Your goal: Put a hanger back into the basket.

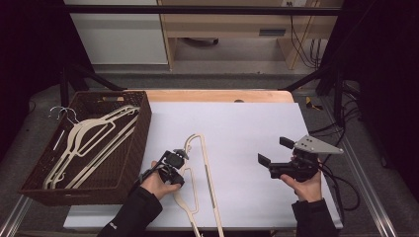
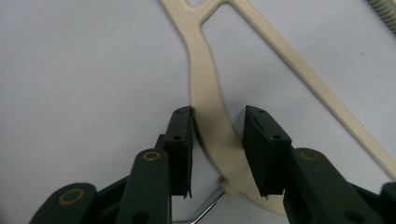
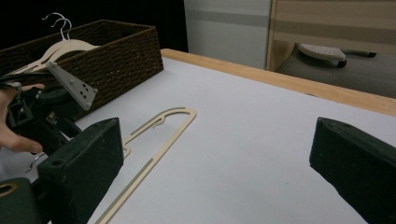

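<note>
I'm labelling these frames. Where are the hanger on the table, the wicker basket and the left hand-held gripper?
hanger [image 1: 206,165], high view, long straight bar.
wicker basket [image 1: 142,129], high view, right wall.
left hand-held gripper [image 2: 218,140], left gripper view, between its fingertips.

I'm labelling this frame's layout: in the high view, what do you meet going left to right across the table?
Wicker basket of hangers → left hand-held gripper → beige hanger on the white sheet → right hand-held gripper.
</note>
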